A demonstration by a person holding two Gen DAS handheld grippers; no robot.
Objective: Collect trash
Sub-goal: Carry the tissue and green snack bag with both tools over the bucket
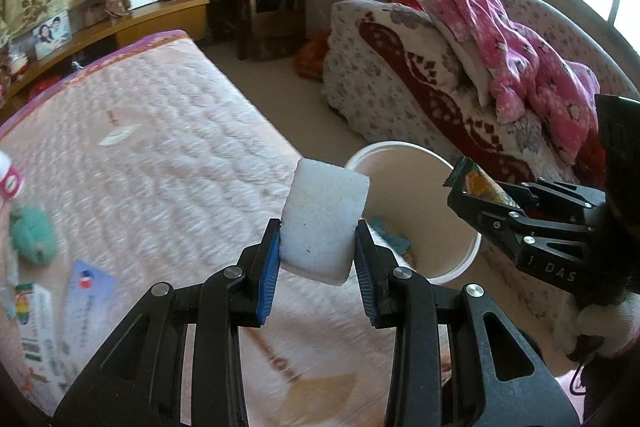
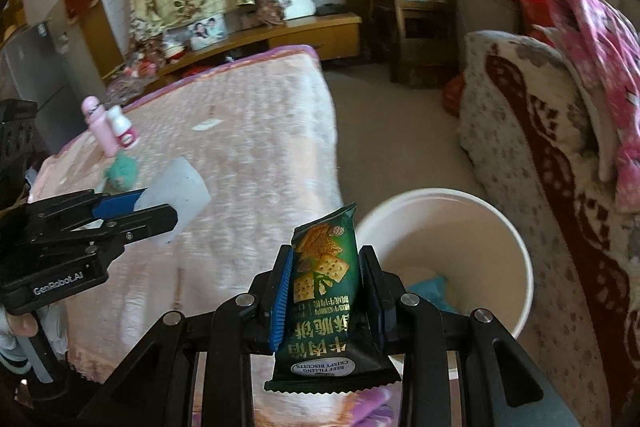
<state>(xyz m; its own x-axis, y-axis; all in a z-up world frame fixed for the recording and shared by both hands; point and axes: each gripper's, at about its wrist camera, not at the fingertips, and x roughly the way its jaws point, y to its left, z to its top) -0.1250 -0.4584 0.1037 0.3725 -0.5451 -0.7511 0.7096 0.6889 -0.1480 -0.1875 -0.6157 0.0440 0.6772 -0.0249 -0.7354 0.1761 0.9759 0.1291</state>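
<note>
Left wrist view: the left gripper [image 1: 318,247] pinches a white foam block [image 1: 323,223] between its blue pads [image 1: 269,269], the jaws only partly spread and pressing on the block's two sides, so the block stands up out of the fingers. Below it lies the pink quilted bed cover [image 1: 152,131], and just past the block's right edge sits a white bucket [image 1: 466,259] on the floor by the bed, with something blue-green lying inside it. At the right edge the right gripper [image 1: 466,189] reaches in, clamped on a snack packet [image 1: 478,183] whose serrated end pokes out over the bucket's rim. On the cover at the left lie a teal fuzzy thing [image 1: 32,235], a small carton [image 1: 38,327] and a pale card [image 1: 86,291]. Right wrist view: the right gripper [image 2: 326,285] is drawn in narrow on a dark green biscuit packet [image 2: 324,291], its pads flat against both long edges, the packet upright with its printed end toward the camera. The white bucket [image 2: 520,255] stands just to the right of the packet, between the bed and a patterned sofa [image 2: 560,187]. At the left the left gripper [image 2: 136,213] holds the white foam block [image 2: 180,195] above the pink bed cover [image 2: 256,147], near two pink bottles [image 2: 110,127].
</note>
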